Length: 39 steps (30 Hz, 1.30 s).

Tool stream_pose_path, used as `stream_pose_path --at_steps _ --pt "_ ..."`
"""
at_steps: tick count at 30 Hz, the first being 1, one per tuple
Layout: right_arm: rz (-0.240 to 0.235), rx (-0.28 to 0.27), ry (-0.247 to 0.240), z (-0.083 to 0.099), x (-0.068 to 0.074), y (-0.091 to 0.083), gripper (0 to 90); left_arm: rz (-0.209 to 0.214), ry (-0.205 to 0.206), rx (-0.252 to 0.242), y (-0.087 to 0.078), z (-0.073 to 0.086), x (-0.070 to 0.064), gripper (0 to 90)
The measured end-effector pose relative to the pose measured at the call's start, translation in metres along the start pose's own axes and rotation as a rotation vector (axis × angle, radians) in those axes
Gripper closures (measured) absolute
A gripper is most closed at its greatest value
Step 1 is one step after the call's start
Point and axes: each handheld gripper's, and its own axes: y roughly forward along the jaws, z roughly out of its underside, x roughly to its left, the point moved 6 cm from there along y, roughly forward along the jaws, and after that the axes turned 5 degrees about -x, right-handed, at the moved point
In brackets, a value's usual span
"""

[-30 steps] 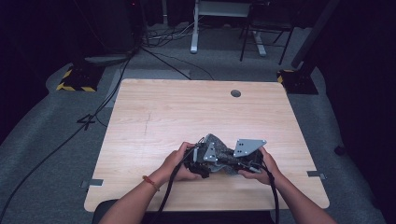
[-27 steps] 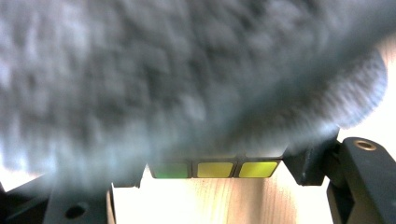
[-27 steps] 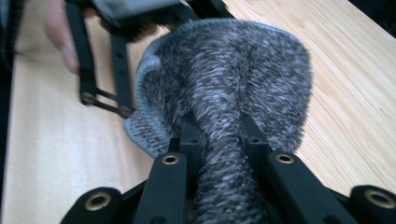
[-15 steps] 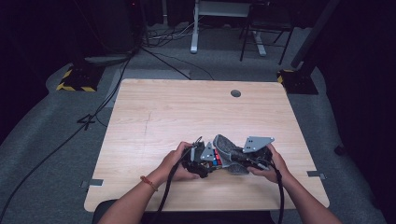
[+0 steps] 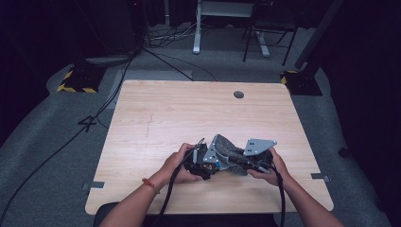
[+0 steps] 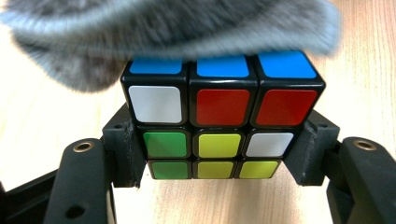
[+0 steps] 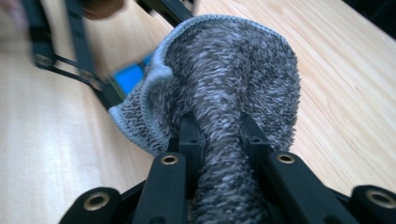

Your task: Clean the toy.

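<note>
A scrambled puzzle cube (image 6: 223, 116) with blue, red, white, green and yellow stickers is clamped at its lower rows between the jaws of my left gripper (image 6: 219, 154). A grey knitted cloth (image 7: 224, 88) is bunched between the jaws of my right gripper (image 7: 219, 135) and drapes over the cube's top (image 6: 173, 28). In the high view both grippers meet near the table's front edge, left gripper (image 5: 201, 161) beside right gripper (image 5: 246, 161), with the cloth (image 5: 227, 151) between them.
The light wooden table (image 5: 189, 113) has a round cable hole (image 5: 239, 94) at the back. Cables trail from both grippers toward the person. A desk frame and chair legs stand on the dark floor behind.
The right gripper has drifted a little to the right while dragging the cloth across the cube. The left gripper holds the cube in about the same spot.
</note>
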Motion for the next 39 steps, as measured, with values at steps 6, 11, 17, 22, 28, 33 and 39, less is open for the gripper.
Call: stream_pose_path --at_steps 6,11,17,22,28,33,39 --pt "-0.015 -0.007 0.108 0.018 -0.015 -0.002 75.8 -0.011 -0.011 -0.073 -0.010 -0.006 0.003 33.9" --pt "-0.106 -0.052 0.145 0.015 -0.007 0.000 75.9 0.004 -0.014 -0.108 -0.010 -0.008 0.000 33.9" --pt "-0.147 -0.087 0.151 0.011 -0.001 0.001 76.0 0.023 -0.020 -0.105 -0.008 -0.006 0.001 33.4" --pt "-0.161 -0.122 0.144 0.007 0.000 -0.002 76.0 0.031 -0.015 -0.084 -0.004 -0.005 0.000 32.7" --pt "-0.161 -0.122 0.114 0.004 0.004 -0.002 76.0 0.030 -0.005 -0.051 0.001 -0.003 -0.001 32.4" --pt "-0.176 -0.131 0.095 -0.001 0.009 0.000 76.0 0.028 0.007 -0.015 0.007 -0.002 -0.002 32.3" --pt "-0.141 -0.095 0.052 -0.004 0.015 0.006 76.1 0.025 0.017 0.004 0.010 0.001 -0.001 32.9"
